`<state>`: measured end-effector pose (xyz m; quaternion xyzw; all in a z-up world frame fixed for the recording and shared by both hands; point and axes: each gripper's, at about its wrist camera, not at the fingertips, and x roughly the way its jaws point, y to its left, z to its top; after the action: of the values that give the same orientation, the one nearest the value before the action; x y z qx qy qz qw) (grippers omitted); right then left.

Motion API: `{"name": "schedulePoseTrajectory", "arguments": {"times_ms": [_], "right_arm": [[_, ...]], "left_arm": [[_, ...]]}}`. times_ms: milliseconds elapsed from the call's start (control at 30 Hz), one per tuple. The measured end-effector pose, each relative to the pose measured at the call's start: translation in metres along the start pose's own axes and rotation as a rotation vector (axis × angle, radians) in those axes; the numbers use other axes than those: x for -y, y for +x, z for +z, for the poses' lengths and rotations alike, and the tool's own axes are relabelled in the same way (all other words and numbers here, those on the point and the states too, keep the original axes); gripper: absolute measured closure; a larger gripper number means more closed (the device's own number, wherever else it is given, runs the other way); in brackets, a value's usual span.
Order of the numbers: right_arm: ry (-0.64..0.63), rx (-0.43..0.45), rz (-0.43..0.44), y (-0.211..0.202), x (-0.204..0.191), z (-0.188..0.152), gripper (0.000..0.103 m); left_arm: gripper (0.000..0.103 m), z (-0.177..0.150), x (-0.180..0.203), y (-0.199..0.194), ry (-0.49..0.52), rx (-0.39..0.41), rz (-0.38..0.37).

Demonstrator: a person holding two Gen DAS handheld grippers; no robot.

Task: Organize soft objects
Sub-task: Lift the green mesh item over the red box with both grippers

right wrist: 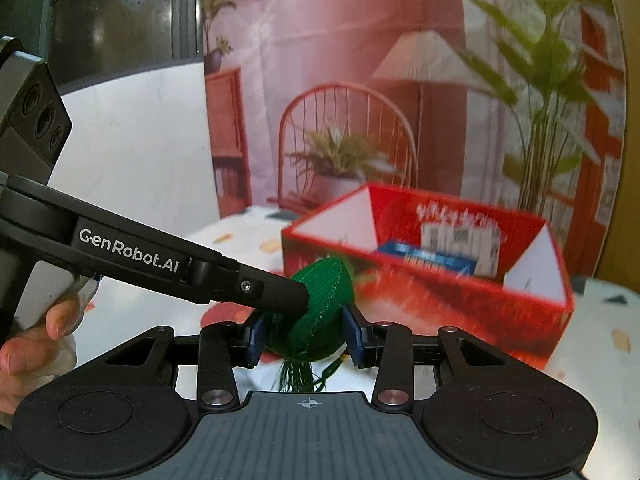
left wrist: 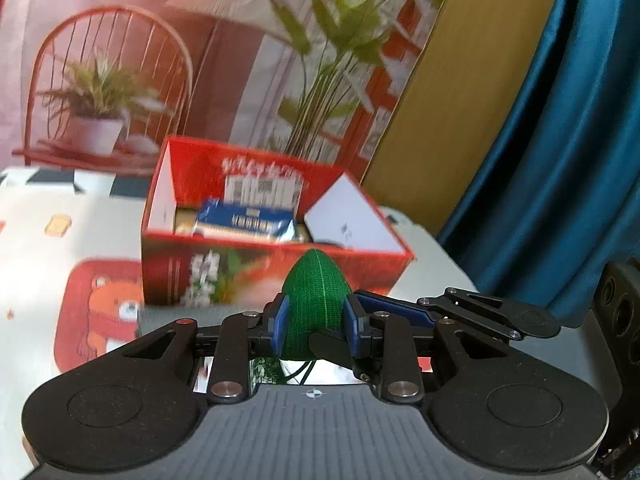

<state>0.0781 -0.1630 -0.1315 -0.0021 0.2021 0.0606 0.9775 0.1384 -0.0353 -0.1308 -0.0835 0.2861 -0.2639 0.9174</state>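
Note:
A green felt plush vegetable (left wrist: 316, 300) with stitched ribs and dangling green threads is held above the table. My left gripper (left wrist: 316, 326) is shut on it, blue pads pressing both sides. My right gripper (right wrist: 305, 334) is also shut on the same plush (right wrist: 320, 312), gripping its lower half. The left gripper's finger (right wrist: 272, 292) crosses in from the left in the right wrist view and touches the plush. A red open cardboard box (left wrist: 276, 268) stands just beyond, with a blue packet (left wrist: 244, 222) and a white labelled pack inside. The box also shows in the right wrist view (right wrist: 440, 304).
The table (left wrist: 36, 240) has a white cloth with a red bear print. A printed backdrop of a chair, lamp and plants stands behind. A blue curtain (left wrist: 560, 140) hangs at the right. A bare hand (right wrist: 32, 344) holds the left gripper's handle.

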Motion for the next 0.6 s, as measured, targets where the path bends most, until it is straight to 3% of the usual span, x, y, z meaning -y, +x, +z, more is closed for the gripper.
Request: {"name": "schedulePoseTrajectory", "arguments": {"times_ms": [300,600], "right_arm": [[-0.090,0.064,-0.035,0.004,0.011,0.042,0.066],[-0.203,0.163,-0.079,0.019,0.035,0.098,0.066]], "left_arm": [[0.072,0.042,0.008,0.002,0.040,0.065,-0.002],[0.072,0.098,0.017,0.004,0.095,0.193,0.008]]}}
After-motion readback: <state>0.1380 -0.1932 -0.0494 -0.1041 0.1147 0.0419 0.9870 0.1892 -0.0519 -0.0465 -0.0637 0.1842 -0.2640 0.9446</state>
